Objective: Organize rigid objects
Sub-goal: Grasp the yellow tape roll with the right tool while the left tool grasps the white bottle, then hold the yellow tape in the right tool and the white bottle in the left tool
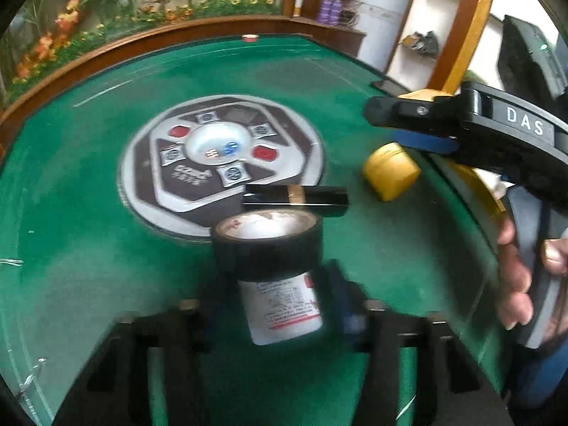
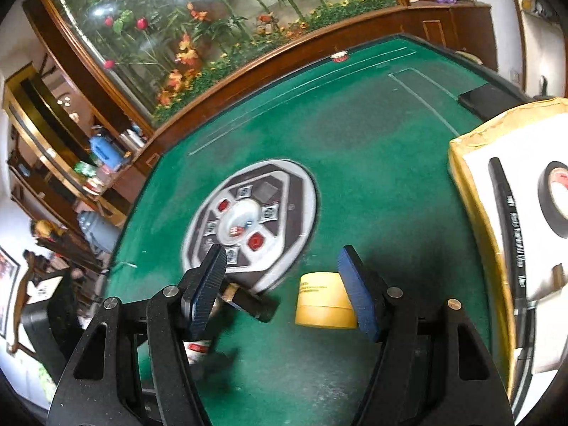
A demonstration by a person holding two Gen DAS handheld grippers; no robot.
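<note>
Green table [image 1: 88, 248], round control panel [image 1: 220, 167] at centre. Left claw [image 1: 277, 305] narrowed around white bottle [image 1: 284, 309] with black tape roll [image 1: 266, 245] atop, near edge. Right claw [image 2: 284, 284] wide open, empty; yellow jar [image 2: 323, 300] beside right pad. Black tube [image 1: 294, 198] between panel and tape roll.

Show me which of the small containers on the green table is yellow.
The squat yellow jar beside the right gripper's blue pad. The slim tube is black with a gold band; the bottle is white, black-topped.
</note>
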